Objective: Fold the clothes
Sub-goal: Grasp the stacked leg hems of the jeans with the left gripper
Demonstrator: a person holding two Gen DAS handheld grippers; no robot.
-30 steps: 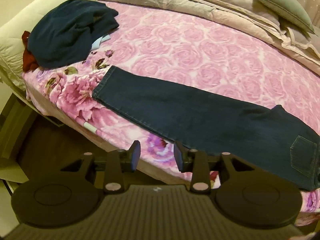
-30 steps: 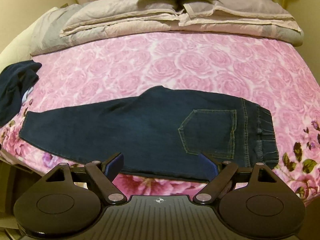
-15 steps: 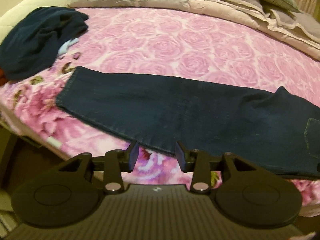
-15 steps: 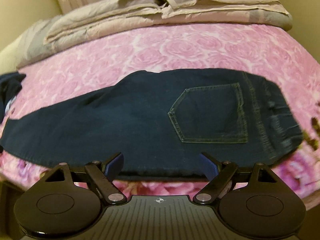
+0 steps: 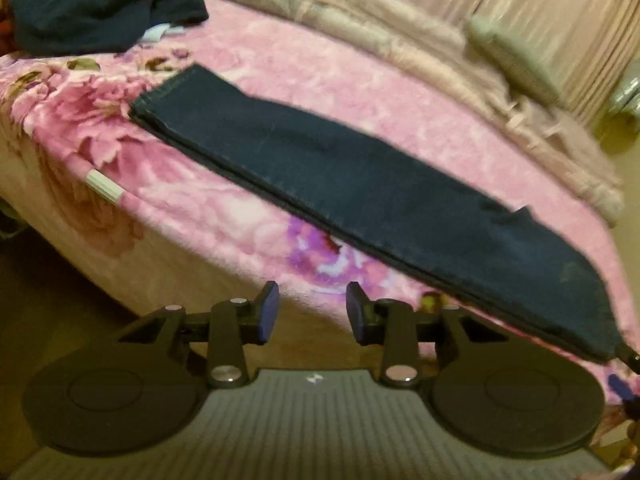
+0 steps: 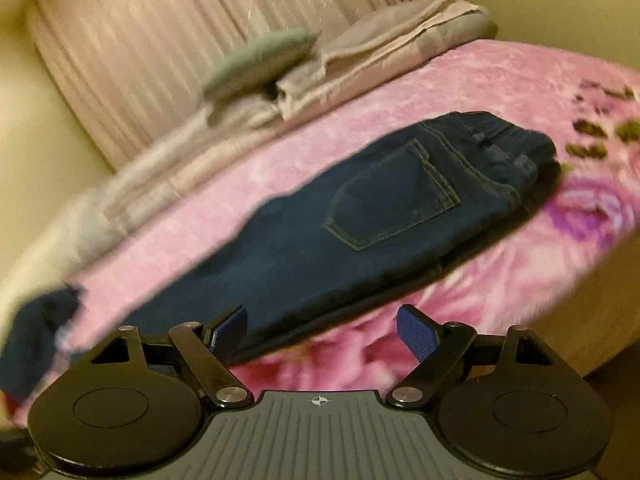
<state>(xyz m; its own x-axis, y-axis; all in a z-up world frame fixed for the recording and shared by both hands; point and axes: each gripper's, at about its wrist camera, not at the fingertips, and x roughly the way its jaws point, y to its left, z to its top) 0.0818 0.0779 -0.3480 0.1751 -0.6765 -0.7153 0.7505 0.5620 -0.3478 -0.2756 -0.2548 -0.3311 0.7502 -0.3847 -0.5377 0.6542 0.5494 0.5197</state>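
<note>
Dark blue jeans (image 5: 340,184) lie folded lengthwise, leg on leg, along the near edge of the pink rose blanket (image 5: 320,80). Their hem points left in the left wrist view. The back pocket and waistband show in the right wrist view, where the jeans (image 6: 380,208) run from lower left to upper right. My left gripper (image 5: 313,312) is open and empty, just off the bed edge below the jeans' middle. My right gripper (image 6: 322,328) is open wide and empty, its left finger at the jeans' near edge.
A heap of dark blue clothes (image 5: 100,4) lies at the blanket's far left corner. A folded beige quilt (image 5: 420,52) and a green pillow (image 6: 260,60) lie at the head of the bed. The wooden floor (image 5: 48,280) is below the bed edge.
Both grippers have pulled back and tilted, so both views are now slanted and blurred. The left gripper has moved off the jeans to the bed edge. The jeans have not moved.
</note>
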